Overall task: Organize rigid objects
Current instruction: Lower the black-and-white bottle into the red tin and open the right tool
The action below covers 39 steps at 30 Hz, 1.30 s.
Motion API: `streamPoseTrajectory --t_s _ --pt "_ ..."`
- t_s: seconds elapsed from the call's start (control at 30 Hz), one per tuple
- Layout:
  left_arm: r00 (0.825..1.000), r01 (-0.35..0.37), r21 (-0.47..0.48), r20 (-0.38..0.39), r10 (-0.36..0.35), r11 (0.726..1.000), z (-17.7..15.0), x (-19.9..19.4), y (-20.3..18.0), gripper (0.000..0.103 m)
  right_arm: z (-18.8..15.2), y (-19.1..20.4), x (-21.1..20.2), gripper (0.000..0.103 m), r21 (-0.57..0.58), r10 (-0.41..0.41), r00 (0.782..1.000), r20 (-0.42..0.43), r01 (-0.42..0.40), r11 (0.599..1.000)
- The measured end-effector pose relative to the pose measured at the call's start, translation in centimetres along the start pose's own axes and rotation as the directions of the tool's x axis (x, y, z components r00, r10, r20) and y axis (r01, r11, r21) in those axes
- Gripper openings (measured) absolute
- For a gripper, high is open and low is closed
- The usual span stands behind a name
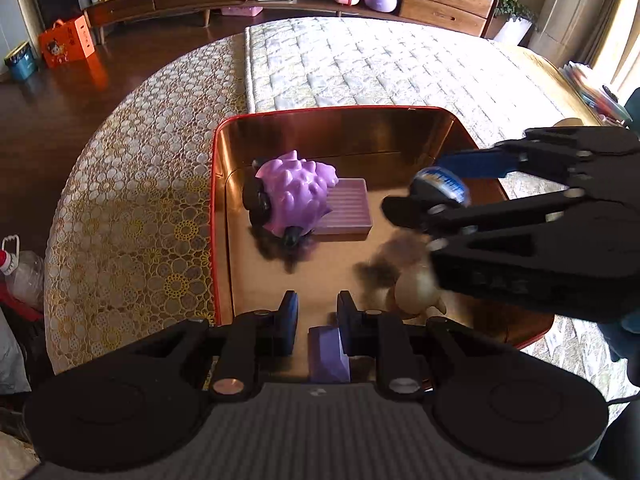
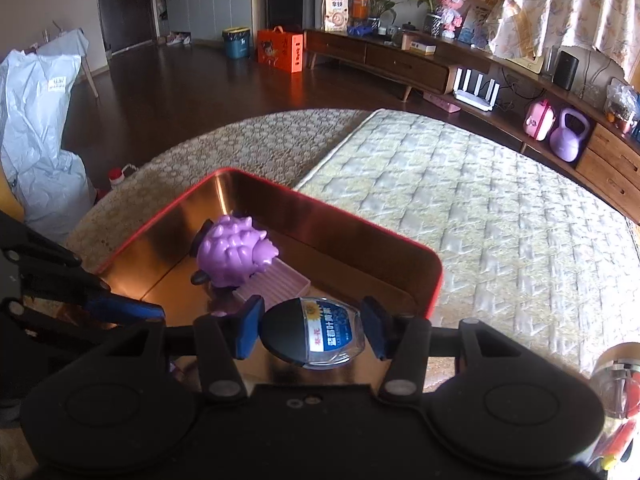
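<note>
Right gripper clamps small bottle over tin.

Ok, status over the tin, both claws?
Right claw shut on small bottle, above red tin. Left claw open above purple block. Purple spiky toy already inside; drop spot open.

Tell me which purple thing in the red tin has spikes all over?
The purple spiky toy, resting partly on the flat ridged purple box. The purple block by the left tool is smooth.

1 red tin; 1 purple spiky toy; 2 purple blocks; 1 bottle; 1 beige figurine.
</note>
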<state>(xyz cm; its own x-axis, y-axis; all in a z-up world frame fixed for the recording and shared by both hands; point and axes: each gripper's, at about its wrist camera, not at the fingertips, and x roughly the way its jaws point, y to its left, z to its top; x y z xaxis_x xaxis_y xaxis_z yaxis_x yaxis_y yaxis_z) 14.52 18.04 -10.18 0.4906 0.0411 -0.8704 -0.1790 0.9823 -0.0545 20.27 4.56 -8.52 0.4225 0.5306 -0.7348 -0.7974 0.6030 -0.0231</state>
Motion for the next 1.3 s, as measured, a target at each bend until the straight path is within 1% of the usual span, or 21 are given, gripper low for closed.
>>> streamPoseTrajectory --t_s 0.13,0.2,0.37,0.4,0.47,0.7,0.87,1.0,1.1,1.2,1.3 --pt "1.000 0.005 0.023 0.005 -0.005 1.000 -0.1 0.1 -0.4 0.021 -0.3 0.5 0.7 0.053 -0.005 0.002 1.000 -0.021 -0.003 1.000" --pt "1.000 -0.006 0.038 0.011 0.005 0.999 -0.3 0.2 -0.7 0.021 -0.5 0.5 0.8 0.052 -0.001 0.002 1.000 -0.028 -0.002 1.000" --pt "1.000 -0.009 0.049 0.020 0.008 0.999 -0.3 0.3 -1.0 0.021 -0.7 0.7 0.4 0.054 0.004 0.005 1.000 -0.021 -0.005 1.000" --pt "1.000 -0.009 0.049 0.020 0.008 0.999 -0.3 0.2 -1.0 0.021 -0.7 0.7 0.2 0.057 0.009 0.002 1.000 -0.016 -0.002 1.000" --pt "1.000 -0.011 0.047 0.020 0.010 0.999 -0.3 0.2 -1.0 0.021 -0.8 0.6 -0.4 0.058 0.022 0.007 1.000 -0.001 -0.007 1.000" --pt "0.999 -0.012 0.037 0.038 0.011 0.999 -0.2 -0.7 -1.0 0.021 -1.0 -0.8 -3.6 0.060 0.104 0.038 0.998 0.048 -0.043 0.994" --pt "0.998 -0.007 0.028 0.056 0.005 1.000 -0.1 -1.6 -1.2 0.021 -1.6 -1.6 -6.1 0.061 0.166 0.040 0.995 0.087 -0.054 0.985" --pt "0.998 -0.010 0.039 0.065 0.008 0.999 -0.3 -2.3 -1.7 0.021 -2.4 -2.0 -8.4 0.061 0.181 0.057 0.989 0.138 -0.081 0.980" --pt "0.997 -0.011 0.050 0.077 0.007 0.999 -0.5 -2.9 -2.2 0.021 -3.1 -2.3 -10.1 0.062 0.197 0.040 0.986 0.163 -0.072 0.978" --pt "0.996 -0.009 0.052 0.091 0.005 0.999 -0.7 -3.5 -2.6 0.021 -4.2 -2.9 -11.7 0.064 0.241 0.024 0.982 0.190 -0.071 0.968" --pt "0.995 0.001 0.050 0.100 -0.006 0.999 -0.8 -4.0 -3.1 0.021 -5.6 -3.3 -12.9 0.065 0.267 -0.003 0.980 0.198 -0.052 0.962"
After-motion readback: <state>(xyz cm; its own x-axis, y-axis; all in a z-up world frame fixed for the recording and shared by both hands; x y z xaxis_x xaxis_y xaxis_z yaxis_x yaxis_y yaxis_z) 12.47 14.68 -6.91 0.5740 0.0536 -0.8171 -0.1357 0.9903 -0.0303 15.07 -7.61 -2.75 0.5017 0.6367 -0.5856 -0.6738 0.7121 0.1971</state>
